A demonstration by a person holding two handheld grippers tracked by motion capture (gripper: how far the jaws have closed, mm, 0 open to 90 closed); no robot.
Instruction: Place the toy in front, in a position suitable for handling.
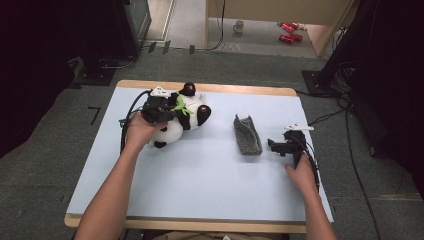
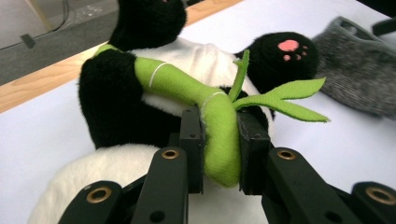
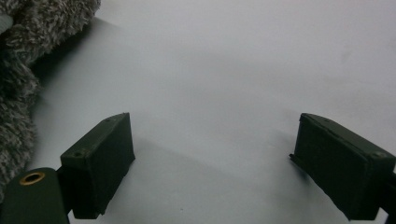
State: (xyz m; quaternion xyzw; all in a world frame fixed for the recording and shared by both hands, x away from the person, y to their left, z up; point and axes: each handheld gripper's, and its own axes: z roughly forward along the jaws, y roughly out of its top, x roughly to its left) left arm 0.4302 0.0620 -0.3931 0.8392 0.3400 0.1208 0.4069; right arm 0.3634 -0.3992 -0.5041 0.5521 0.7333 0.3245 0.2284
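Soft green felt bamboo stalk sat clamped in the left tool, on the black-and-white plush panda lying far left on the worktop. Light and squashy, it probably held best there. The right tool stood apart, empty.

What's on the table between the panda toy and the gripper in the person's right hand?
A grey fuzzy pouch lies between the panda toy and the right gripper, as the high view shows.

Plush panda lying sideways, green bamboo pinched
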